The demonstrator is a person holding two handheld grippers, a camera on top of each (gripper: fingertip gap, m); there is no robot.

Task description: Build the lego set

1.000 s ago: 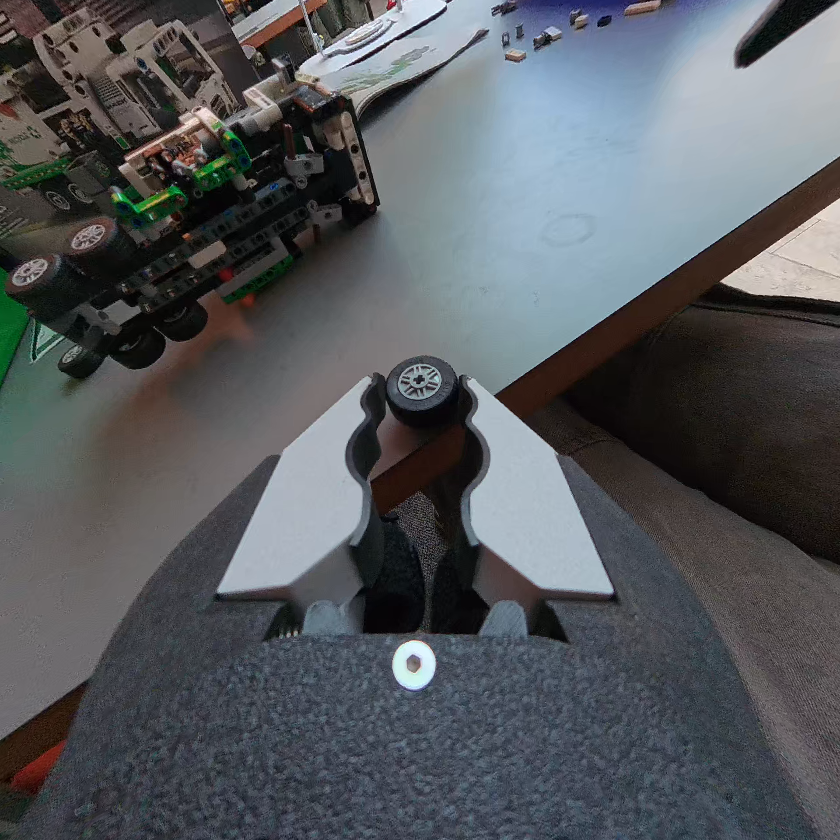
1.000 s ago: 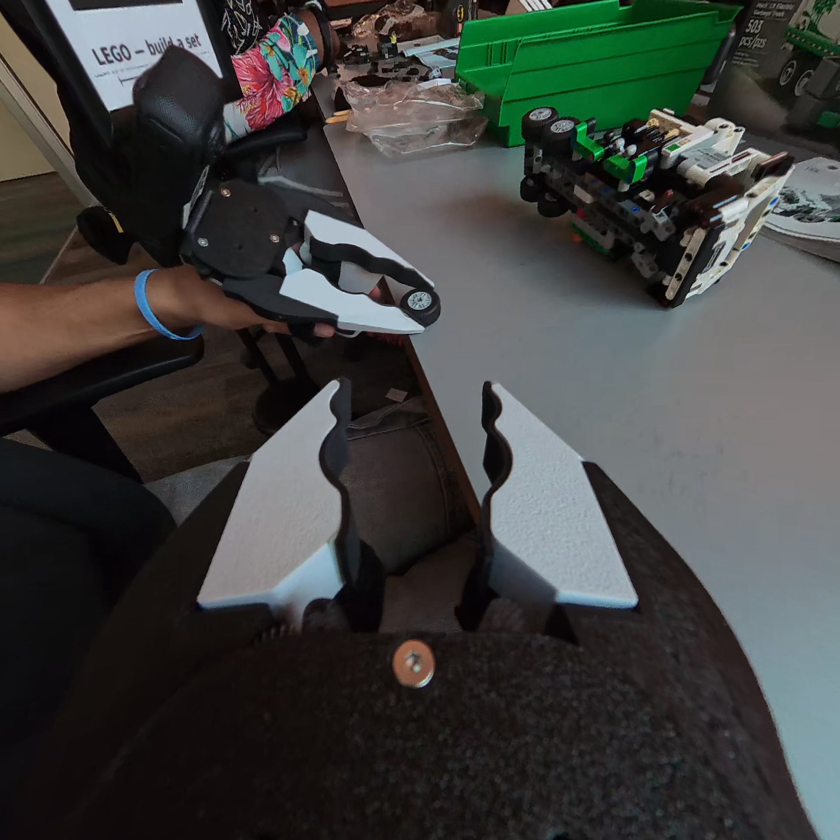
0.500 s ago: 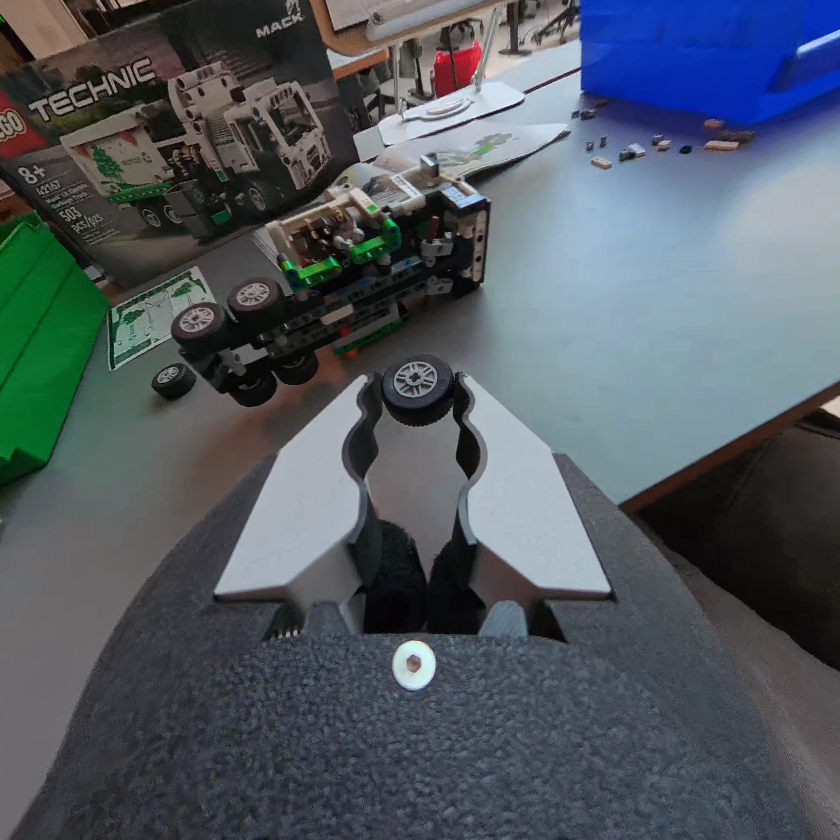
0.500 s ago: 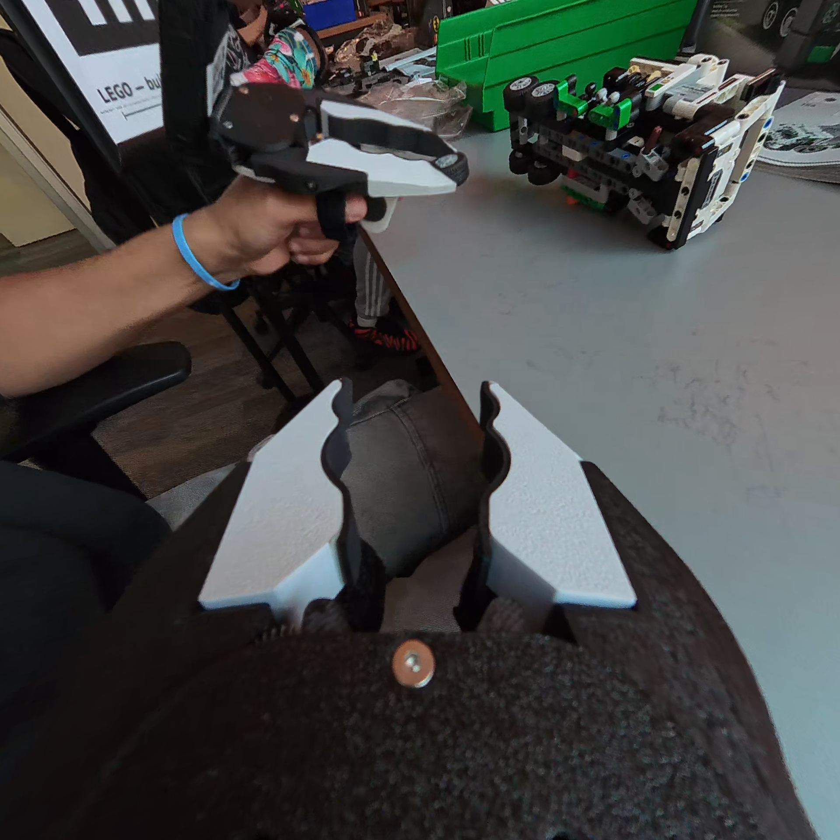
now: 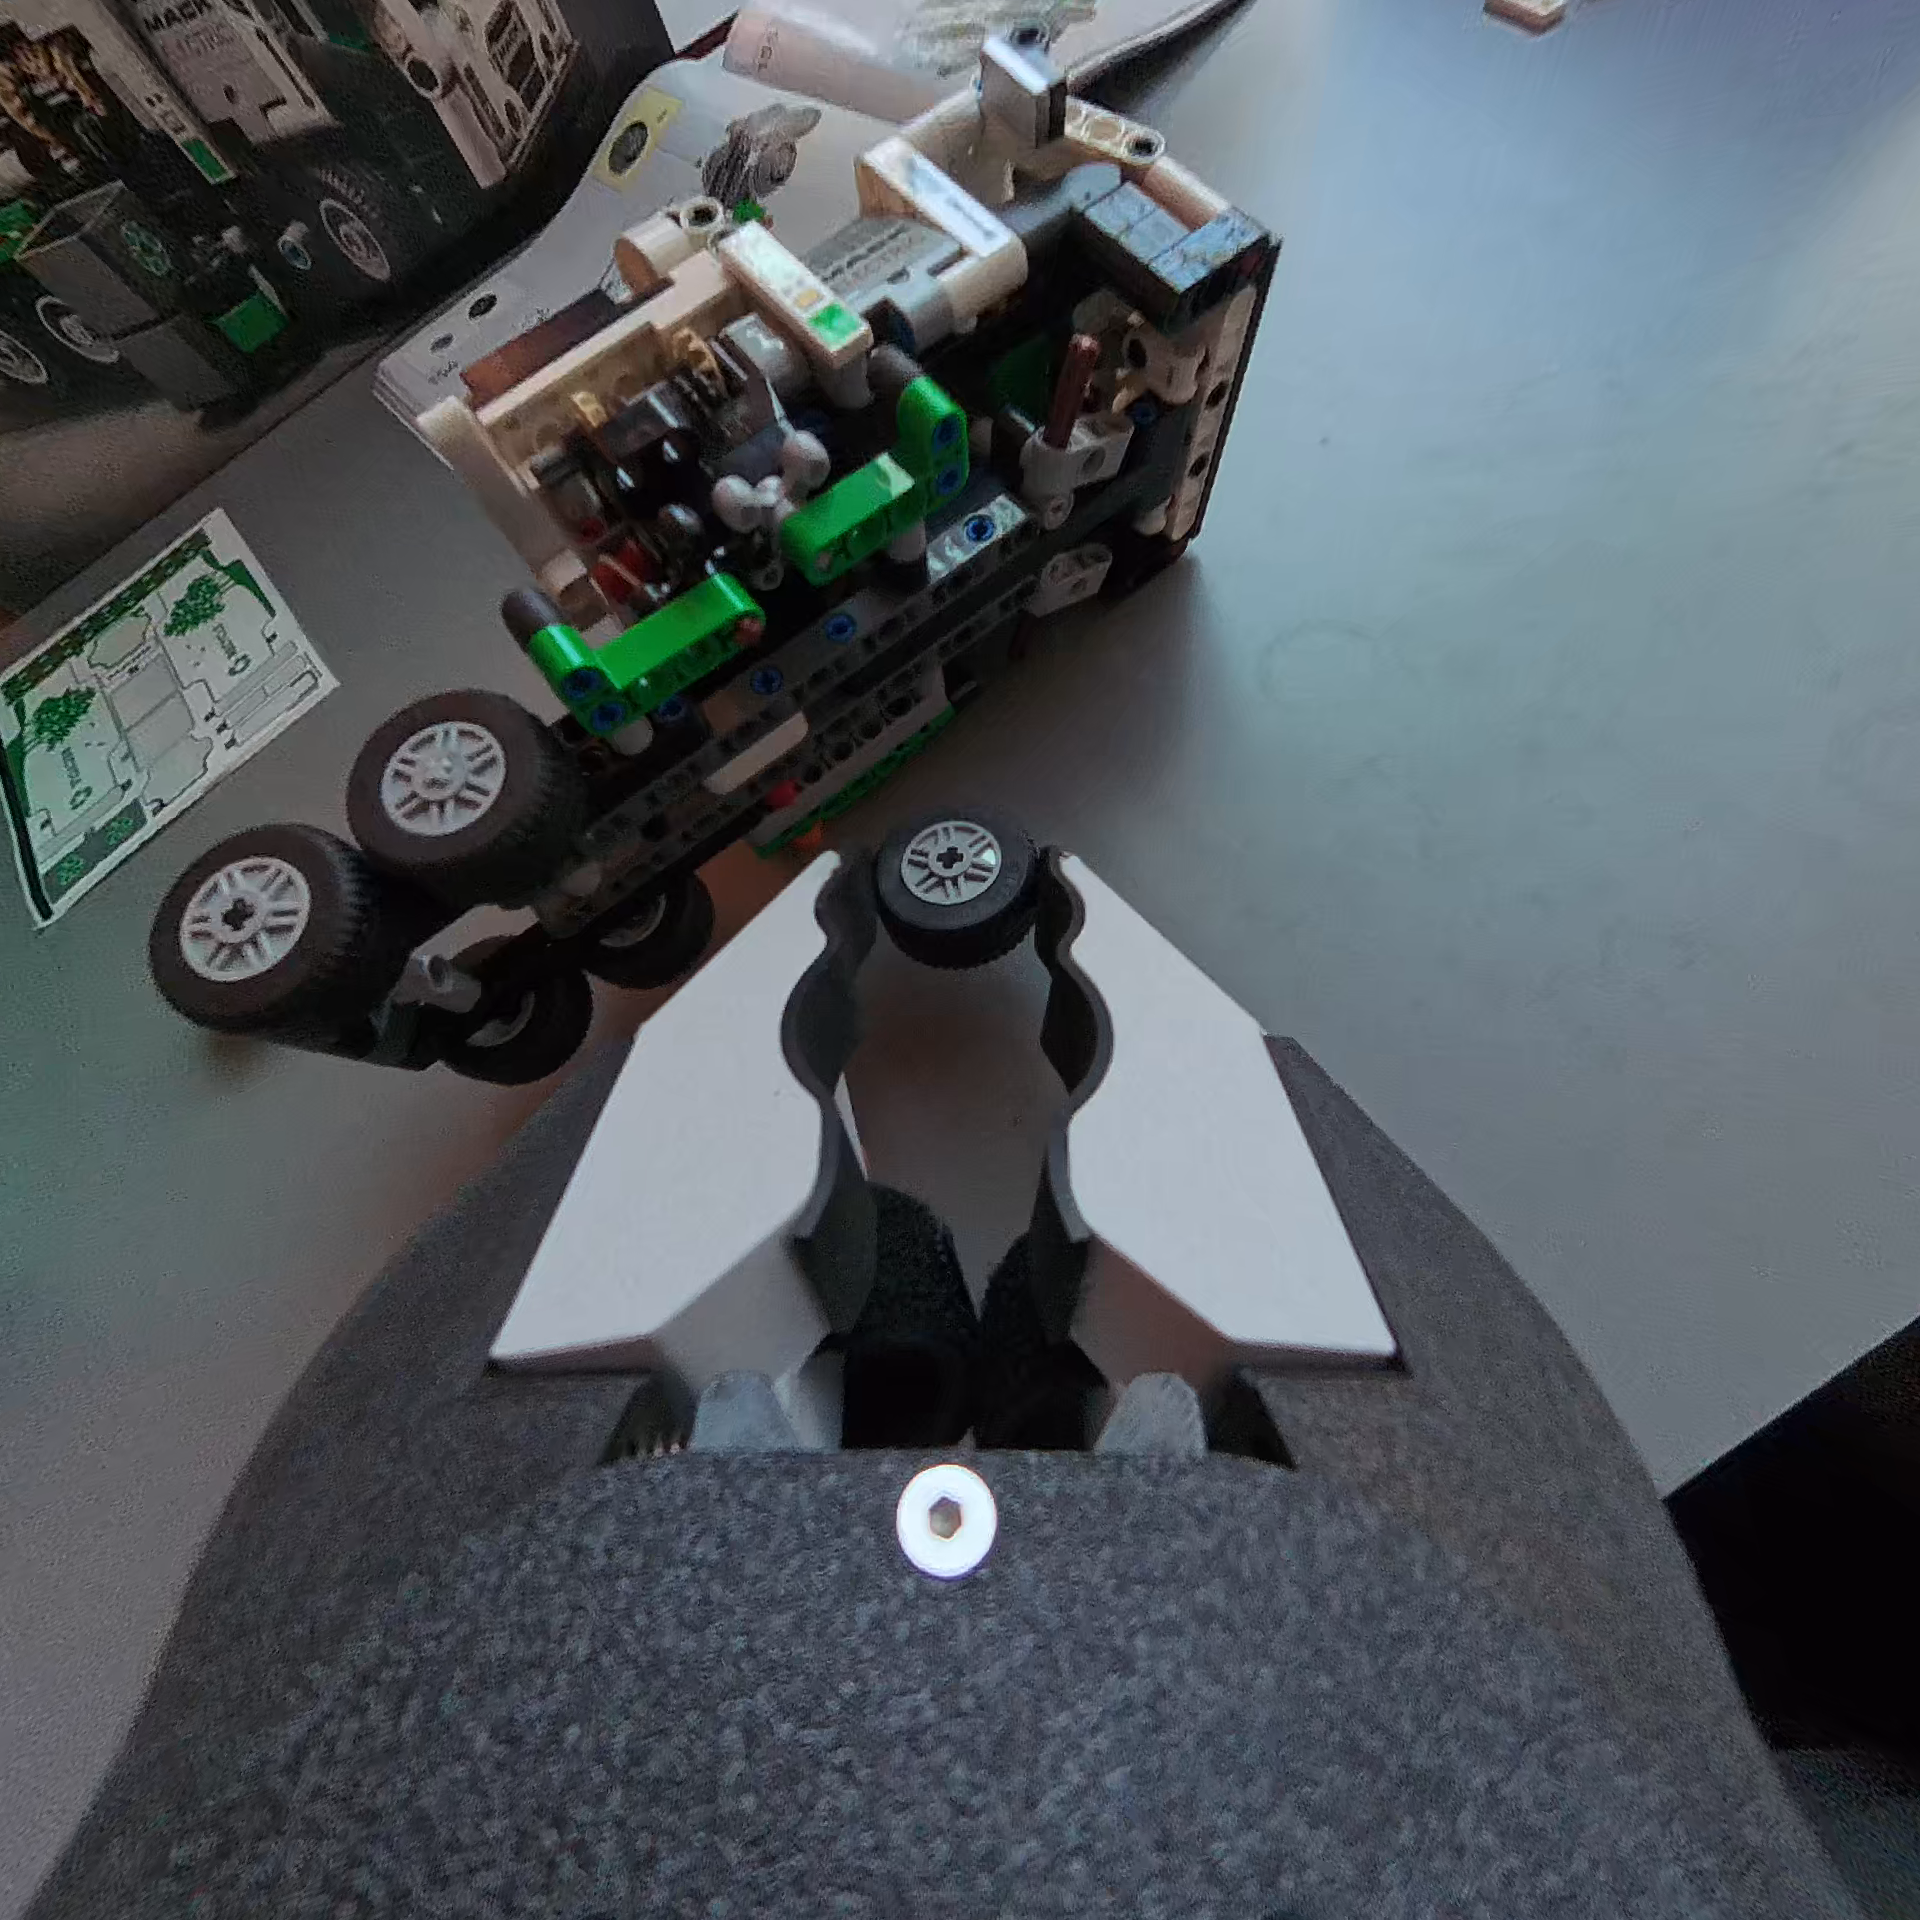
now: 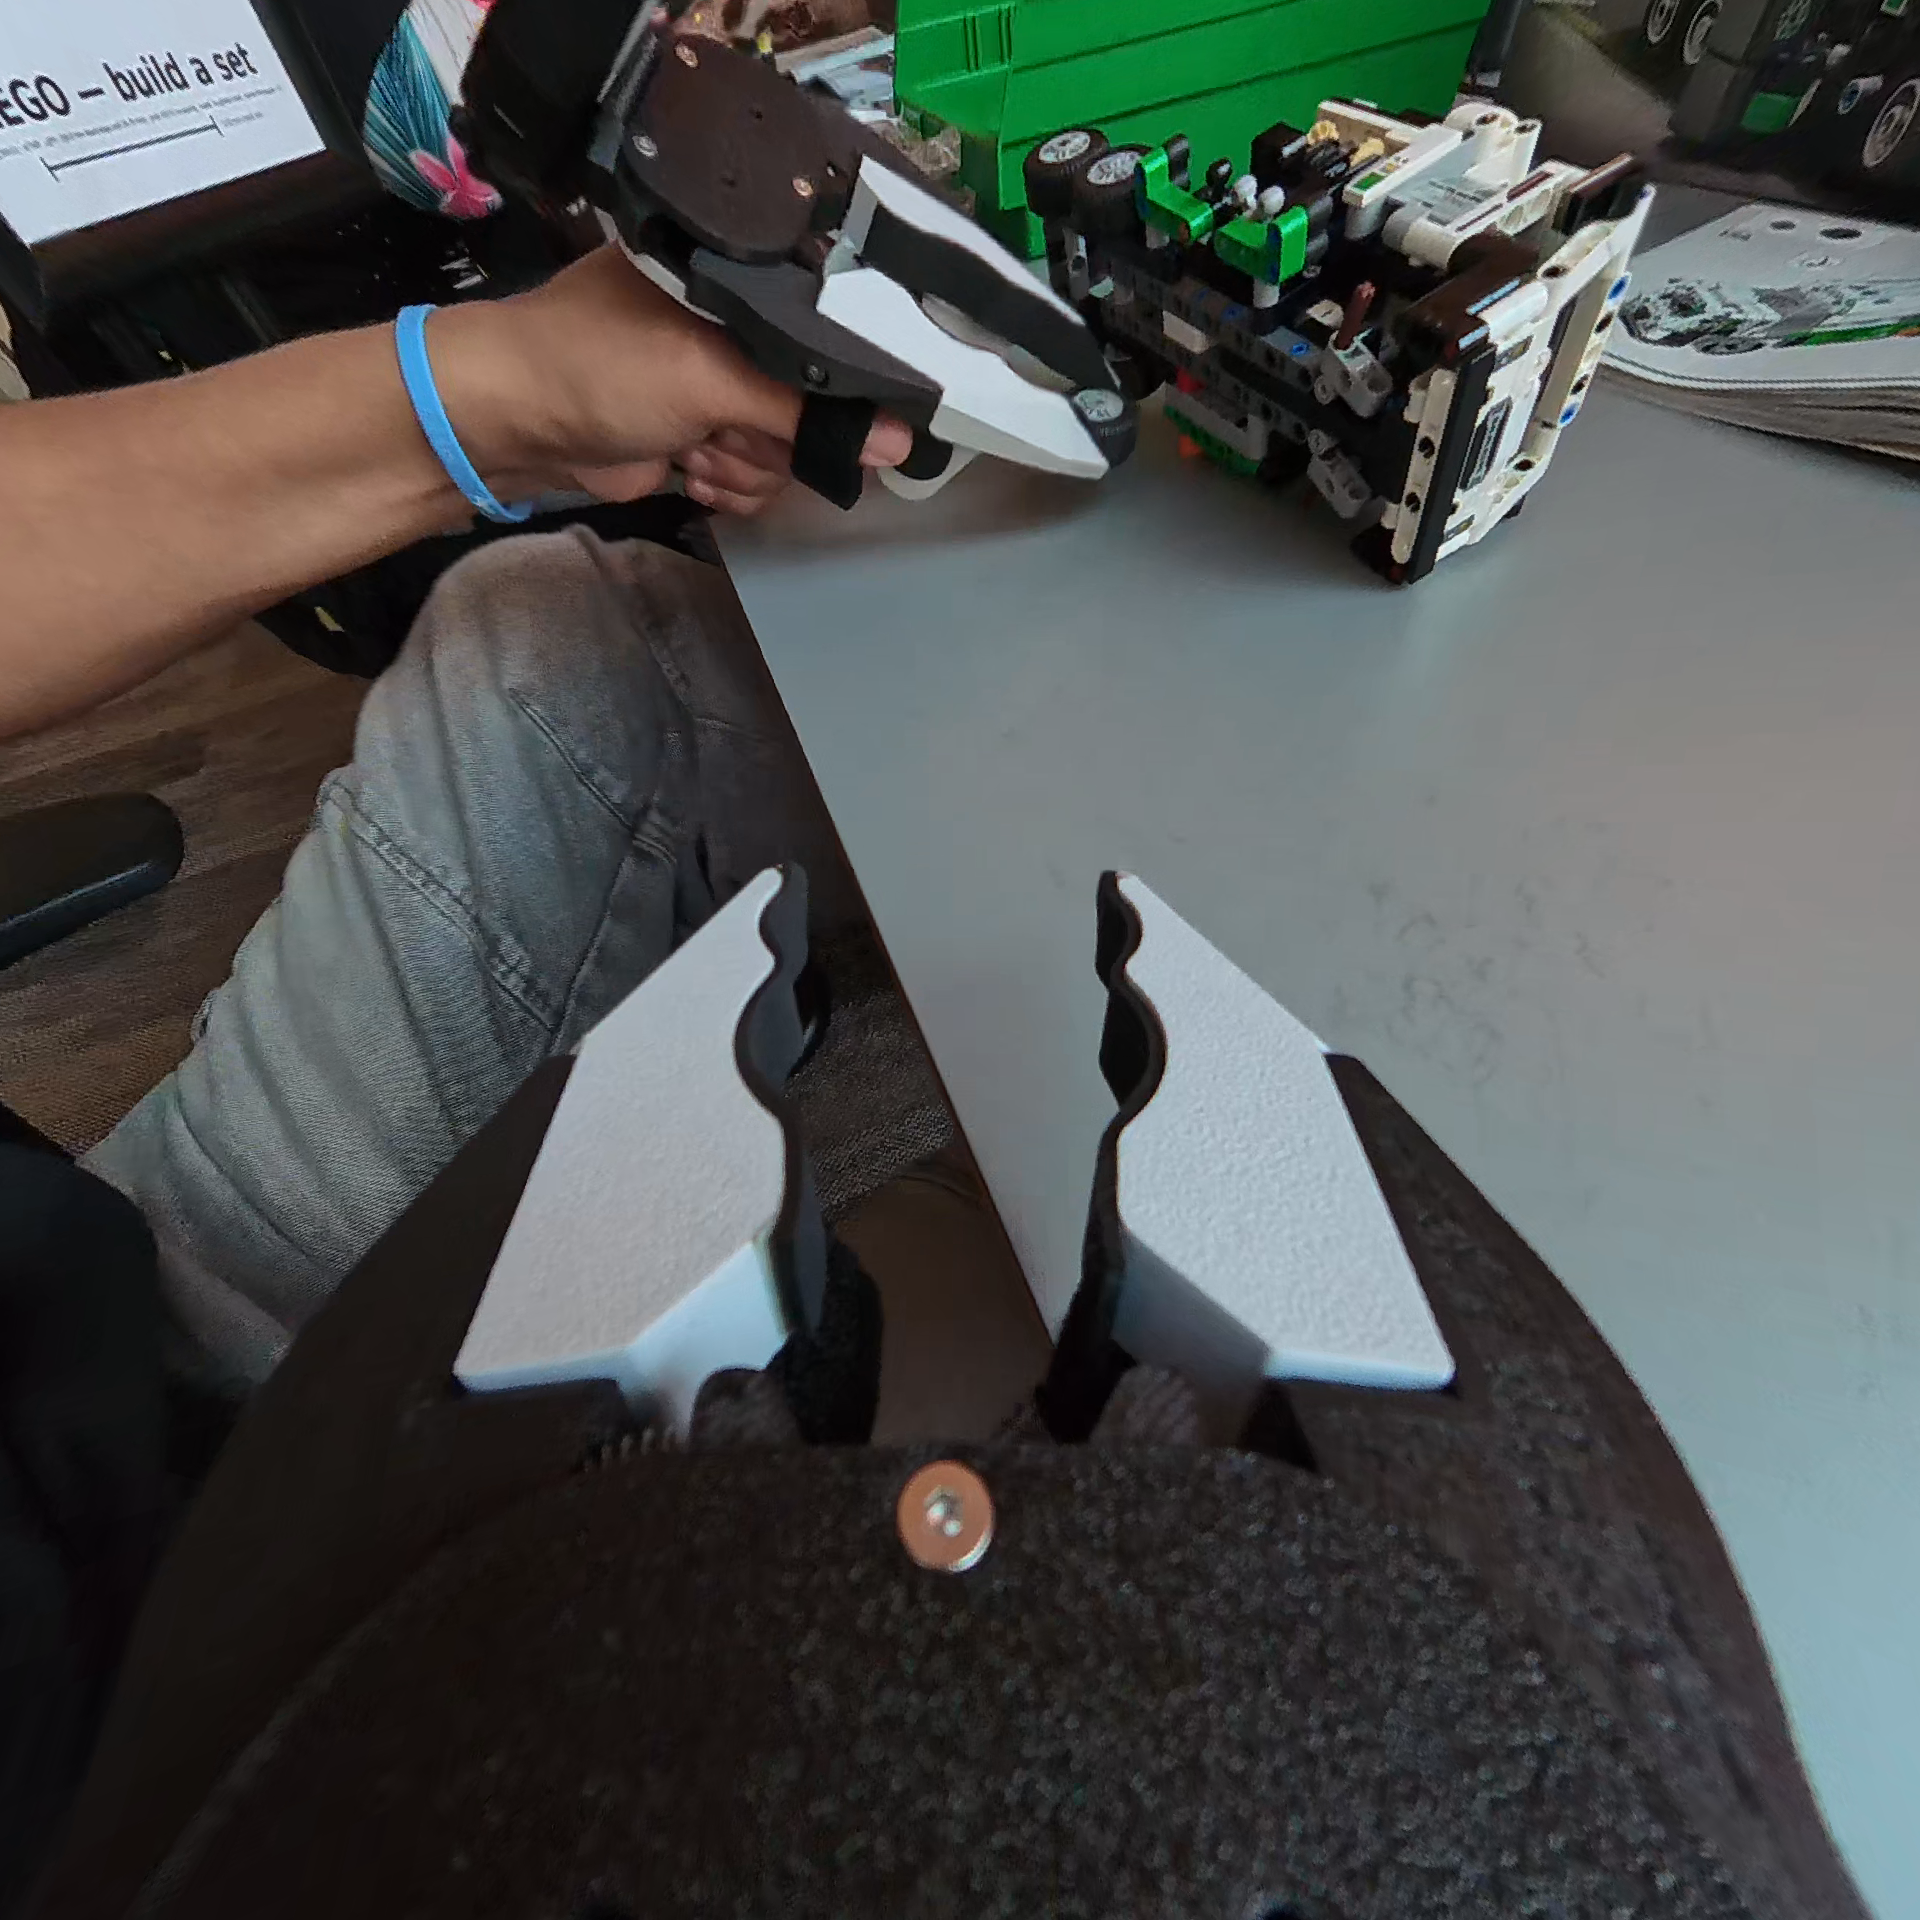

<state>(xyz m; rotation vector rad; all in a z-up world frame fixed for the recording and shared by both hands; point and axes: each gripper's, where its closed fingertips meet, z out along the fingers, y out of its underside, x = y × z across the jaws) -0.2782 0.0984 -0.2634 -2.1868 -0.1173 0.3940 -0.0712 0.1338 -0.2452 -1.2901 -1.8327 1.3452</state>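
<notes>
My left gripper (image 5: 951, 883) is shut on a small black wheel (image 5: 953, 886) with a grey hub, held just in front of the lower side of the lego truck (image 5: 790, 520). The truck lies on its side on the grey table (image 5: 1507, 727), with two wheels (image 5: 343, 852) at its left end. In the right wrist view the left gripper (image 6: 1101, 426) with the wheel (image 6: 1103, 416) is held by a hand close to the truck (image 6: 1351, 312). My right gripper (image 6: 940, 894) is open and empty above the table's near edge.
A sticker sheet (image 5: 135, 707) and the set's box (image 5: 260, 135) lie left of the truck. A green bin (image 6: 1164, 73) stands behind it, an instruction booklet (image 6: 1787, 322) to its right. A person's jeans-clad knee (image 6: 468, 831) is at the table edge. About 20 cm separates my left fingertips from my right.
My left gripper has carried the wheel from the table's near edge up to the truck's underside. My right gripper has stayed open near the table edge.
</notes>
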